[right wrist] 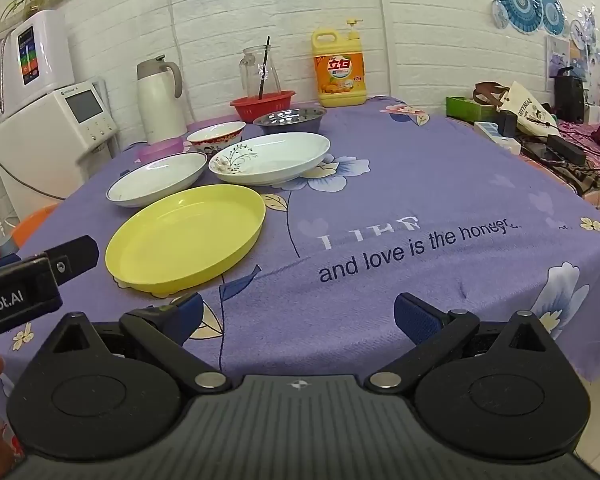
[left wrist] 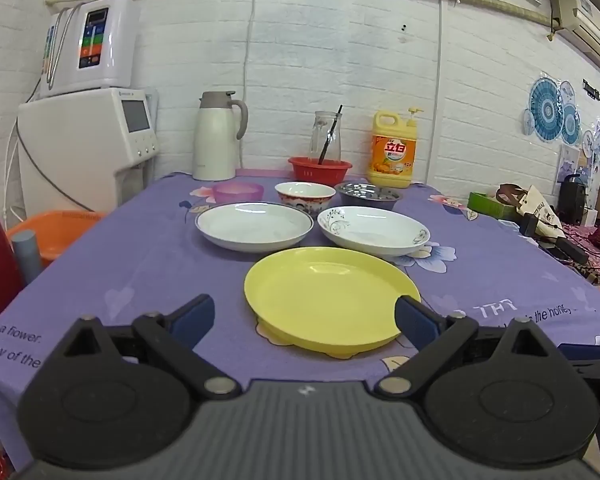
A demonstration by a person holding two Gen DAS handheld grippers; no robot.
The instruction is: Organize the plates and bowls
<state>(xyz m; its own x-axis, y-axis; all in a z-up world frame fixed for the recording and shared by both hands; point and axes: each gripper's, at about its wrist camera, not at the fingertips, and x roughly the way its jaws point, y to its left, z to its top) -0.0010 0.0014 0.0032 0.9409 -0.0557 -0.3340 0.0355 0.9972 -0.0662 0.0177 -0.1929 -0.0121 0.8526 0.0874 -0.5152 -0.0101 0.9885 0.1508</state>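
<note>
A surface draped in a purple flowered cloth carries the dishes, grouped toward its left and middle. Nearest the left claw lies a yellow plate, flat on the cloth; the claw's blue-padded fingers stand wide apart at either side of the plate's near rim, the right one overlapping the rim's edge in the view, though whether it touches cannot be told, and nothing is gripped. Behind the yellow plate sit two white plates side by side: a plain one with a dark rim on the left and one with a floral pattern on the right, close to each other but apart. Further back stands a row of three bowls: a translucent pink bowl, a white bowl with a red pattern and a steel bowl. Along the wall are a white thermos jug, a red basket with a glass pitcher just behind it, and a yellow bottle of dish soap. The right claw hovers over bare cloth near the surface's front edge, to the right of the yellow plate, its jaws spread fully and empty. In the right wrist view the left claw's black body enters from the left edge, just beside the yellow plate.
</note>
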